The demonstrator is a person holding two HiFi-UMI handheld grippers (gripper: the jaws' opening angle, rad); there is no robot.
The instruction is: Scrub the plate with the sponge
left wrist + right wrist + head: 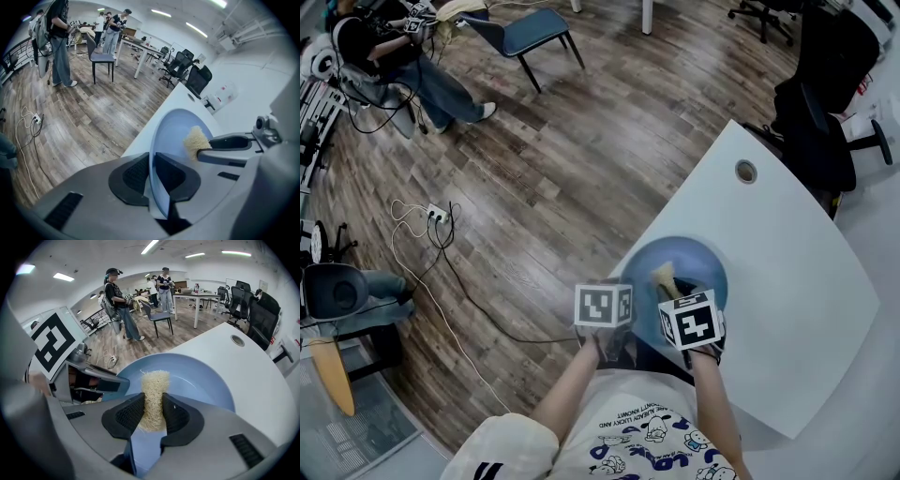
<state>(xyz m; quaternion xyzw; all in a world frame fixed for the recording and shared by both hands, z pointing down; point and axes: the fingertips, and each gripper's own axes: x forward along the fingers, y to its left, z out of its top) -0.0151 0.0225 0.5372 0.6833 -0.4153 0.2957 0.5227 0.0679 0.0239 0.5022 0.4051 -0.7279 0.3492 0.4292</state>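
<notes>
Could lever plate out of tight rim pinch by L gripper if R gripper, clamped on sponge, scrubs too hard.

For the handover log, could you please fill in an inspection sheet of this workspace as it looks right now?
Surface: white table with a round cable port.
Job's things: blue plate at the table's near edge; tan sponge against its face.
Clutter: nothing seen on the table.
Grippers: left tool shut on the plate's rim; right tool shut on the sponge.
Cables: power strip with cords trailing over the wood floor.
Surroundings: blue chair, black office chair, a person further off.
</notes>
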